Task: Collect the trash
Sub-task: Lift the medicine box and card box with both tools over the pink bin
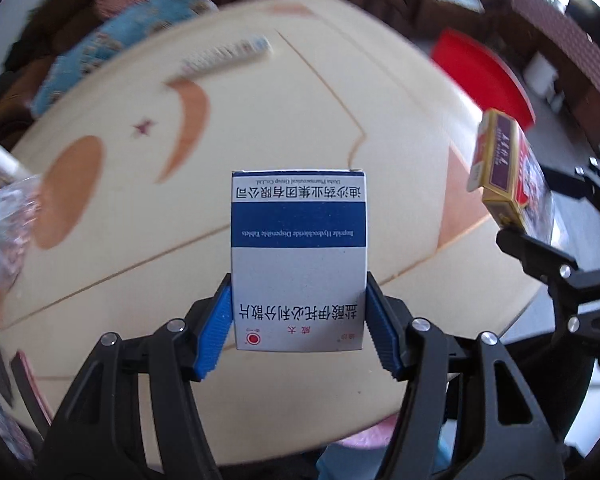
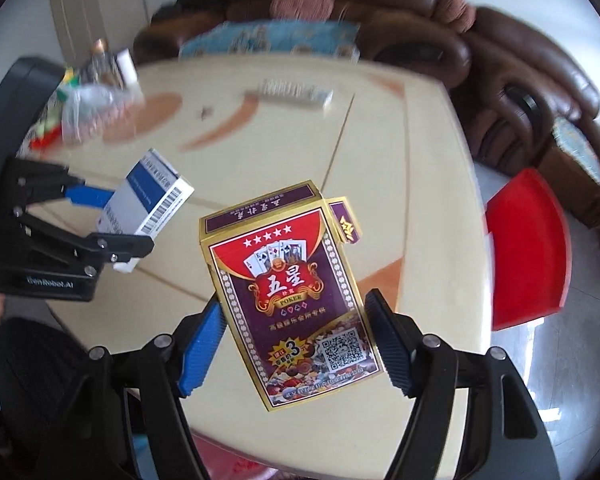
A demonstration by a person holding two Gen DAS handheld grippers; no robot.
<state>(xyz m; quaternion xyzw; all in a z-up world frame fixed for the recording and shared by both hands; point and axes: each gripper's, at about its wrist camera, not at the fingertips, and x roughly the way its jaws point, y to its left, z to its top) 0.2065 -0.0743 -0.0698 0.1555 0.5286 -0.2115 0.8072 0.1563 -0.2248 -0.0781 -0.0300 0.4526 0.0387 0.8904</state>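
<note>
A white and blue medicine box (image 1: 299,256) stands upright between the blue pads of my left gripper (image 1: 299,312), which is shut on its two sides above the table. My right gripper (image 2: 296,320) is shut on a maroon and gold playing card box (image 2: 296,296), held tilted, with its top flap open. The right wrist view also shows the left gripper (image 2: 120,220) with the medicine box (image 2: 148,204) at the left. In the left wrist view the card box (image 1: 508,168) hangs at the right edge in the right gripper (image 1: 540,208).
Below both grippers lies a cream table (image 1: 300,120) with orange shapes. A red bin (image 2: 528,248) stands off its right edge. A blurred white strip (image 2: 296,94) lies at the far side, a clear plastic bag (image 2: 92,112) at the left. A brown sofa (image 2: 500,60) curves behind.
</note>
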